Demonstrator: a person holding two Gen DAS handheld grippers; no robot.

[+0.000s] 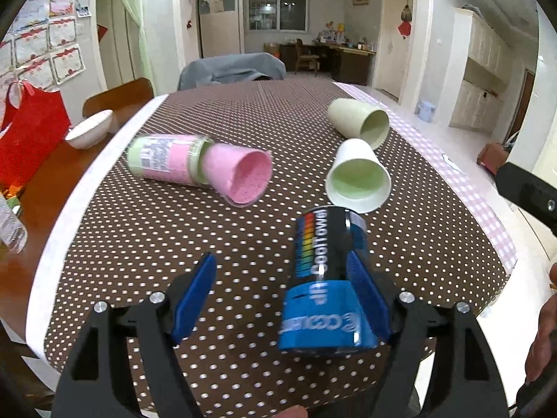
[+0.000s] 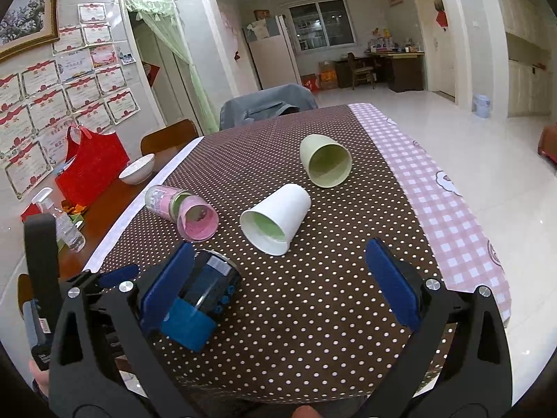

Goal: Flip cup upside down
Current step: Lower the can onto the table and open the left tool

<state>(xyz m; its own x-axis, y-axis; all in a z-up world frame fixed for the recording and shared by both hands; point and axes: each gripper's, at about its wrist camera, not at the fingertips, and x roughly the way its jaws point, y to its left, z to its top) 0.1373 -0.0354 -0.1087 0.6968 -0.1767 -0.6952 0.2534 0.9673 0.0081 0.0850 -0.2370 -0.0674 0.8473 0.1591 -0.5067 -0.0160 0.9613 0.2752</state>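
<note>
**Nearby, a blue cup lay between the left claw's fingers**

Down at the near end of the bench point(image 1: 104, 244), with its brown polka-dot cloth, the left claw point(image 1: 283, 297) was spread wide around a dark cup with a blue sleeve point(image 1: 325, 285). The cup was tipped over, its blue band toward the camera and its printed lettering reading upside down. It sat against the claw's right blue finger point(image 1: 369, 299), while the left finger stood well clear of it, so nothing was pinched. From the right wrist view the same cup point(image 2: 205, 296) showed beside a blue finger of the left claw point(image 2: 167, 285), apparently lying on its side on the cloth.

The right claw point(image 2: 280, 284) was also spread wide, with only dotted cloth between its fingers.

Farther along the bench three more cups lay on their sides. A white cup point(image 1: 358, 177) with a pale green inside lay just beyond the blue one, its mouth toward the cameras. Just behind it lay a pale green cup point(image 1: 360, 122). To the left lay a pink cup point(image 1: 240, 176), its base tucked into a clear jar point(image 1: 167, 158) with a pink label.

Off the cloth, on bare wood at the left, stood a white bowl point(image 1: 90, 129) and a red bag point(image 1: 31, 136).
</note>
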